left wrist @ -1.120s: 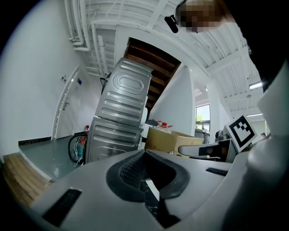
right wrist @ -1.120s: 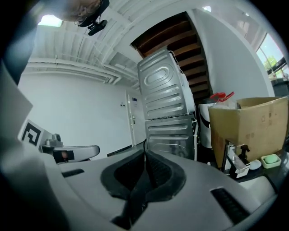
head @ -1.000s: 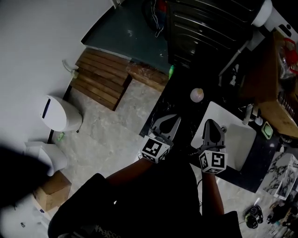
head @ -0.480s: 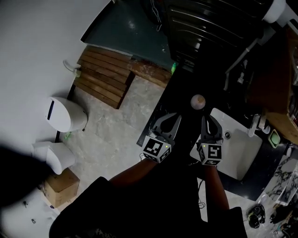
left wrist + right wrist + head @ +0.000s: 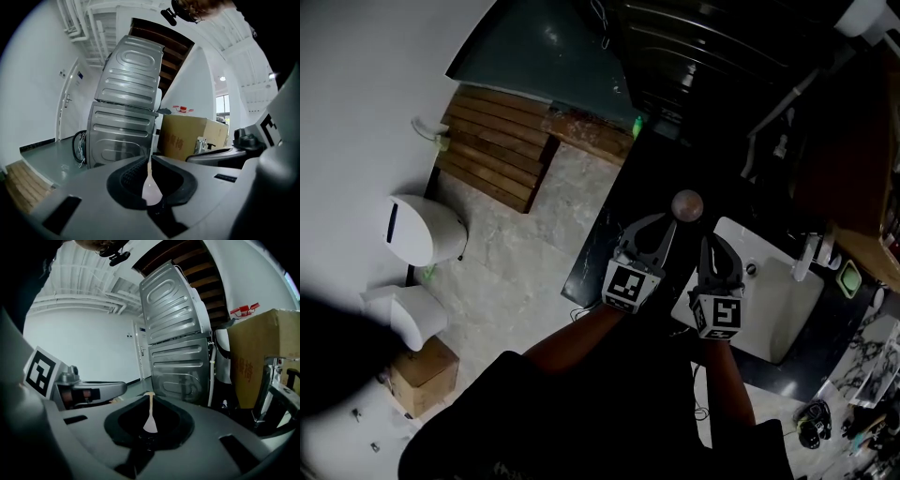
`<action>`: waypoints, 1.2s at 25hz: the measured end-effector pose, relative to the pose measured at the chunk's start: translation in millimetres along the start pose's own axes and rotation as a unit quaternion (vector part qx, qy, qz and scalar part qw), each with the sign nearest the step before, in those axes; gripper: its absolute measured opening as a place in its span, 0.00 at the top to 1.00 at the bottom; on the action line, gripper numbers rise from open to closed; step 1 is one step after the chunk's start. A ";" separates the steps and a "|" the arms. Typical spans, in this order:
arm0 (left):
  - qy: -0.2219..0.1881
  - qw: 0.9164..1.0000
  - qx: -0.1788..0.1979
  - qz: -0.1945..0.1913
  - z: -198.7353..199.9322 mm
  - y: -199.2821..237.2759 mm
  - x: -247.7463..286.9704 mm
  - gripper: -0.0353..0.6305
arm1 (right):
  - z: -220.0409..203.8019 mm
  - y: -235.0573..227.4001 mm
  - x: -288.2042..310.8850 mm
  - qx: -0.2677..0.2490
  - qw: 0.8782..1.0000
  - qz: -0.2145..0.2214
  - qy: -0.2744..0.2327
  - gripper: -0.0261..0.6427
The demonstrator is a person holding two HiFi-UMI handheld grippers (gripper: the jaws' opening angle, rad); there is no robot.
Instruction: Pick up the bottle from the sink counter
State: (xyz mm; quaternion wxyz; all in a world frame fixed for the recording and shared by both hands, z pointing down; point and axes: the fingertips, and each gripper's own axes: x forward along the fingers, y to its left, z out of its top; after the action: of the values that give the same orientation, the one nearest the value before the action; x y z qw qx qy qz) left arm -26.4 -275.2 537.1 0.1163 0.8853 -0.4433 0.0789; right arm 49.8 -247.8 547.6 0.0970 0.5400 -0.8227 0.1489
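Both the left tongs [image 5: 664,221] and the right tongs [image 5: 711,244] are pressed together, empty. The bottle [image 5: 686,204] stands on the dark desk [image 5: 598,258] just beyond their tips, beside the white sink [image 5: 783,309].

Person is wearing a black short-sleeved shirt [image 5: 581,412]; grey left gripper [image 5: 664,221] and right gripper [image 5: 711,244] are bearing black-and-white marker cubes [image 5: 628,286].

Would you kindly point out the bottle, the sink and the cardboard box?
bottle [image 5: 686,204], head view, its round top.
sink [image 5: 780,311], head view, bare basin floor.
box [image 5: 183,140], left gripper view, front face.
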 end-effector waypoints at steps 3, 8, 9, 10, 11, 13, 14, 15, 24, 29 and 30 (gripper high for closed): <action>0.006 1.000 0.009 -0.004 -11.2 -0.7 14.5 0.89 | -2.3 -3.3 -3.3 0.012 1.000 -0.005 0.000 0.90; 0.037 0.999 0.027 -0.015 -35.7 -3.0 38.7 0.64 | -7.9 -3.9 -7.0 0.021 1.000 0.000 0.001 0.90; 0.043 0.998 0.030 -0.018 -40.4 -3.5 42.9 0.62 | -9.4 -3.5 -8.3 0.022 1.000 0.001 0.002 0.90; 0.049 0.998 0.033 -0.020 -44.8 -4.4 47.1 0.60 | -10.9 -3.5 -9.9 0.023 1.000 0.002 0.002 0.90; 0.055 0.998 0.037 -0.023 -48.9 -5.8 51.1 0.59 | -12.8 -4.0 -11.8 0.024 1.000 0.002 0.003 0.90; 0.061 0.997 0.045 -0.027 -54.4 -8.0 59.0 0.58 | -15.8 -6.8 -15.1 0.024 1.000 0.001 0.005 0.90; 0.061 0.997 0.049 -0.027 -55.4 -7.9 62.5 0.58 | -16.5 -8.6 -16.0 0.024 1.000 0.000 0.006 0.90; 0.060 0.996 0.054 -0.025 -55.6 -7.1 65.6 0.58 | -16.8 -10.1 -16.6 0.026 1.000 -0.002 0.007 0.90; 0.056 0.995 0.078 -0.029 -53.8 -9.2 88.9 0.58 | -20.1 -17.4 -29.5 0.040 0.999 -0.012 0.004 0.90; 0.065 0.994 0.087 -0.020 -58.0 -9.4 93.1 0.52 | -22.1 -23.3 -35.2 0.041 0.999 -0.013 0.004 0.90; 0.069 0.994 0.083 -0.019 -59.4 -8.6 92.3 0.49 | -21.9 -24.0 -35.5 0.040 0.999 -0.013 0.004 0.90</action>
State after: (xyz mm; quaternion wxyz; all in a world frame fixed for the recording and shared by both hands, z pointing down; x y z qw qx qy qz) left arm 33.2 -324.6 615.3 0.0738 0.8926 -0.4093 0.1743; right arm 85.9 -218.6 560.1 0.0811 0.5535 -0.8086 0.1824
